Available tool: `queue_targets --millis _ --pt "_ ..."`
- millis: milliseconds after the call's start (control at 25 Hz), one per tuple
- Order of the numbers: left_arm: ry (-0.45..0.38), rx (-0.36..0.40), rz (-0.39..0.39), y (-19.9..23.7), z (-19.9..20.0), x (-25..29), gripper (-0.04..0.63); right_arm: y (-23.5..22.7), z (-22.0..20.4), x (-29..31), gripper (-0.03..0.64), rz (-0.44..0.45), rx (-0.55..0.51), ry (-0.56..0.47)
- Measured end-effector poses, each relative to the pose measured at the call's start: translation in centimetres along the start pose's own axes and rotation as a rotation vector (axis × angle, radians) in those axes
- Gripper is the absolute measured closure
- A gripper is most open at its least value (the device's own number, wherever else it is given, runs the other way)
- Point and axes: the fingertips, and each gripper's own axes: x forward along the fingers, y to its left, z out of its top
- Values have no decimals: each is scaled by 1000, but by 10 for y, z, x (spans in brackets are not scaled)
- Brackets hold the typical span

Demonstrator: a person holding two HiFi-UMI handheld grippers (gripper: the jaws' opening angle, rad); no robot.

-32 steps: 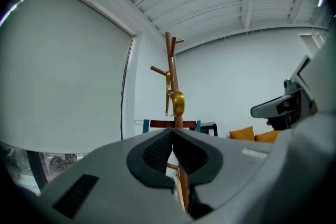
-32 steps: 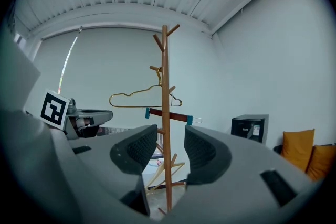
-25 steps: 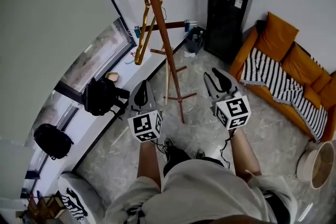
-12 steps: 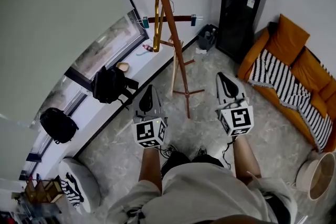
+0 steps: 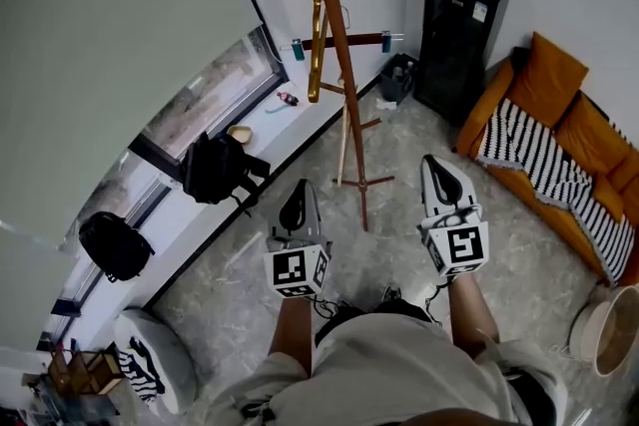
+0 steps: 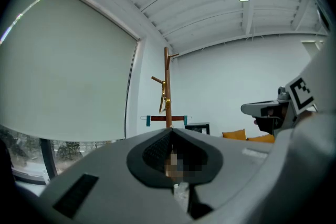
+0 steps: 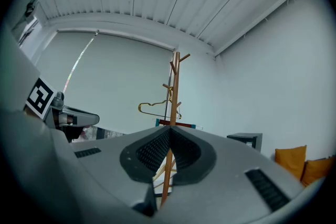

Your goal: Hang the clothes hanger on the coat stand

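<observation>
The brown wooden coat stand (image 5: pixel 339 55) rises by the window. A gold clothes hanger (image 5: pixel 316 35) hangs from one of its upper pegs, free of both grippers. A dark bar with teal clips (image 5: pixel 344 41) hangs lower on the pole. My left gripper (image 5: pixel 297 191) and right gripper (image 5: pixel 436 165) point level at the stand from well short of it, one on each side. Both are shut on nothing; the right jaws have just been closing with nothing between them. The left gripper view shows the stand (image 6: pixel 167 86) far off. In the right gripper view the hanger (image 7: pixel 157 109) shows beside the pole (image 7: pixel 175 92).
A black cabinet (image 5: pixel 454 25) stands against the back wall, and an orange sofa with a striped blanket (image 5: pixel 559 135) is at the right. Two black bags (image 5: pixel 215 170) (image 5: pixel 110 244) sit on the window ledge. A round basket (image 5: pixel 604 319) is at the lower right, a striped stool (image 5: pixel 150 369) at the lower left.
The right jaws, open a second ago, have shut on nothing. Both grippers have drawn back from the stand, which now sits farther off and more to the right in the head view.
</observation>
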Motion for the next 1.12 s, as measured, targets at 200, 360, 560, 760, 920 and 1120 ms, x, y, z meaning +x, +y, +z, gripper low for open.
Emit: queue_targets --millis 200,360,560,760,920,1120 --pt "0 -14 -12 20 1 -10 586 20 7 2 612 -19 -19 -10" --pt "-12 -13 -30 22 2 -14 586 31 6 1 612 -26 -30 -18" --pt "-17 -14 -54 25 3 -15 587 41 8 3 612 -34 -38 -12" --pt "-12 -17 -57 32 1 -13 586 46 12 6 612 -40 -46 4" --pt "-14 -17 -66 31 0 -11 586 45 10 8 612 -47 -42 21" --pt "-4 -21 -66 29 -5 -8 586 41 6 11 612 -44 -55 19"
